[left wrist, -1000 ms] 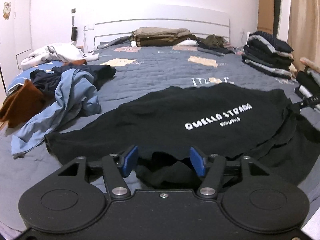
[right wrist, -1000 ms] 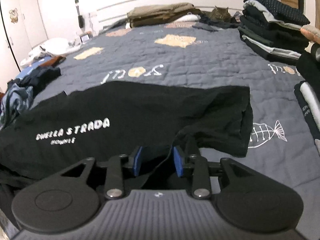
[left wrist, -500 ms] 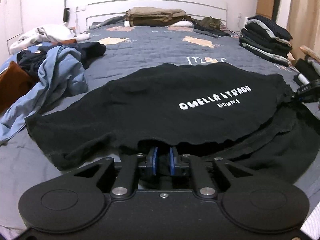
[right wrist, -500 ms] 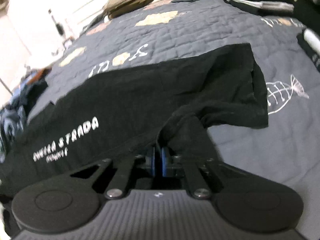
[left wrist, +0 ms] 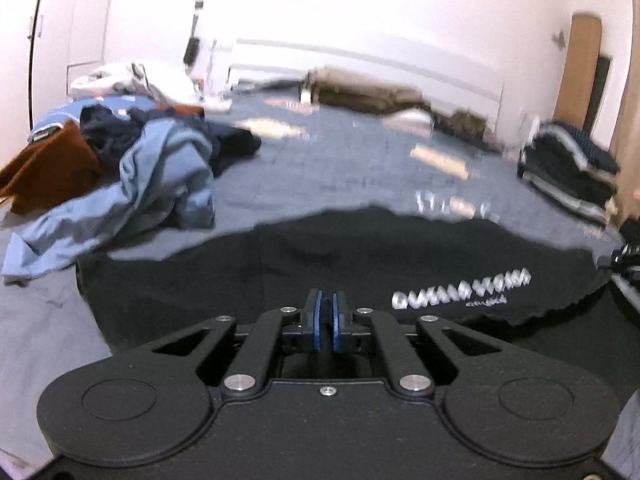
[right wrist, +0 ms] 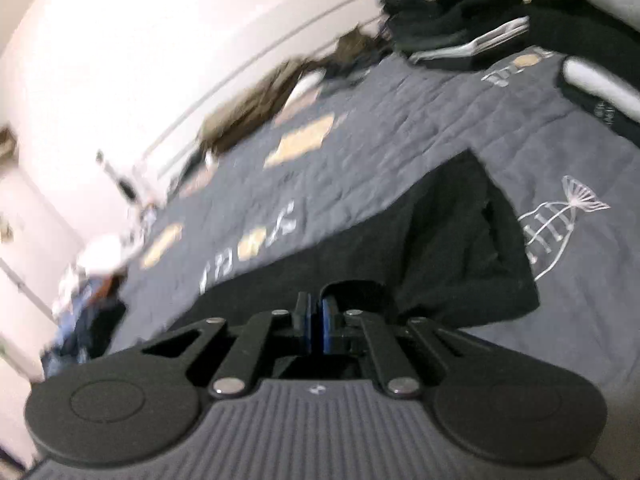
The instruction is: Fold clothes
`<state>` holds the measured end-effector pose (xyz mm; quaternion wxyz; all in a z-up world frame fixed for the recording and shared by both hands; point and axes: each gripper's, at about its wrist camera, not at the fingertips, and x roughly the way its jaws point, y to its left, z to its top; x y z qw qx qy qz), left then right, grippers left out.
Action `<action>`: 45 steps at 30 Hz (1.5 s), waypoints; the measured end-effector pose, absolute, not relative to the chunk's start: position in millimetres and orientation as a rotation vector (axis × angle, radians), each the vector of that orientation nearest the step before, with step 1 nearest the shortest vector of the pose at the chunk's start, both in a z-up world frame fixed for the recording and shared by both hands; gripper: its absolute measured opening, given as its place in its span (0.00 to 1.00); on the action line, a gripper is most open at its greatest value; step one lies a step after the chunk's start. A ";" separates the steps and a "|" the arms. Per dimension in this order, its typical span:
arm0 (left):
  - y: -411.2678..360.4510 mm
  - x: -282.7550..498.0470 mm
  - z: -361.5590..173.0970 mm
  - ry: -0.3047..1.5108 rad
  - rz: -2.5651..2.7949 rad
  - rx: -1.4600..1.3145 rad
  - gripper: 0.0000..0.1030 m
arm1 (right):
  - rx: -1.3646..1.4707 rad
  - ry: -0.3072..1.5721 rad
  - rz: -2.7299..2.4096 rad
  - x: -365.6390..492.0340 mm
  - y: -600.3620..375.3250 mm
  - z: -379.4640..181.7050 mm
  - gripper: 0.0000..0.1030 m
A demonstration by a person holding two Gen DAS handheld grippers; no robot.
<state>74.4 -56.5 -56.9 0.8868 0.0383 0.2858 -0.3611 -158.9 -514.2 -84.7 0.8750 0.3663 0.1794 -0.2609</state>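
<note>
1. The left gripper (left wrist: 325, 316) has its blue-padded jaws nearly together, with black cloth showing in the slit between them: clamped, as far as I can judge, on the near hem of the black shirt (left wrist: 360, 264).
2. The right gripper (right wrist: 316, 322) also has its jaws pressed almost together. A dark fold of the shirt (right wrist: 452, 240) rises right at the tips, so it looks pinched on the cloth, though blur hides the contact.
3. From both sets of jaws the shirt runs away across the bed (right wrist: 400, 140), lying spread with its white lettering (left wrist: 462, 287) up, just right of the left jaws. Its far edge rests flat on the quilt.
4. To my eye the step in hand is carrying the near edge over for a fold. Doing it well means keeping both grips level and the hem taut between them, lifting just enough that the cloth clears itself, and laying edge on edge without dragging the flat part.
5. Further out, a loose pile (left wrist: 132, 160) lies to the left, and a folded stack (left wrist: 568, 168) sits at the bed's right side.
</note>
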 end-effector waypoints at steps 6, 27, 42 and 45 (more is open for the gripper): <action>-48.0 70.9 -54.5 0.572 -0.695 0.099 0.39 | 0.731 0.401 -0.529 -157.6 -511.1 -77.1 0.19; -7.0 -0.3 -53.4 0.632 -0.886 0.220 0.40 | 0.697 0.608 -0.106 -152.8 -339.8 -53.1 0.33; 2.3 -59.5 -79.0 0.495 -0.905 0.537 0.40 | 0.808 0.635 -0.121 -173.6 -282.8 -67.5 0.43; -0.2 -64.5 -78.3 0.468 -0.918 0.561 0.40 | 0.749 0.599 -0.146 -179.5 -286.1 -54.9 0.43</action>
